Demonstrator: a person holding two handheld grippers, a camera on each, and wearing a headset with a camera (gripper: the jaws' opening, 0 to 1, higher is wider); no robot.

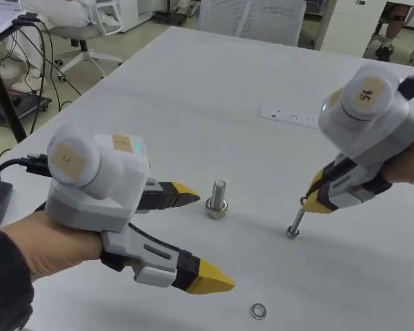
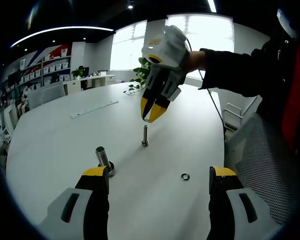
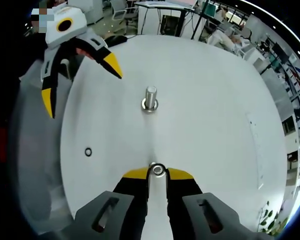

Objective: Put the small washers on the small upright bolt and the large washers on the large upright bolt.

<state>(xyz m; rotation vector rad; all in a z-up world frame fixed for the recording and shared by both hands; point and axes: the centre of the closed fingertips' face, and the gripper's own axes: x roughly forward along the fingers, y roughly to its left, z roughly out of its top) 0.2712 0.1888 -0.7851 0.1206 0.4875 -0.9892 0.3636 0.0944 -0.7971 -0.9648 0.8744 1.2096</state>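
The right tool [image 1: 308, 205], nearly pressed together, hovers above the small bolt [image 1: 295, 224]; whether it pinches anything I cannot tell. The spread left tool [image 1: 214, 239] should next fetch the loose washer [image 1: 259, 311] from the tabletop [image 1: 193, 103].

Left tool [image 1: 205, 238] low, jaws spread wide; right tool [image 1: 312, 202] angled down, seemingly pinching small washer [image 3: 158, 170].

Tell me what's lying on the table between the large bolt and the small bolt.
Nothing: in the head view the table between the large bolt and the small bolt is bare. The loose washer lies nearer the camera.
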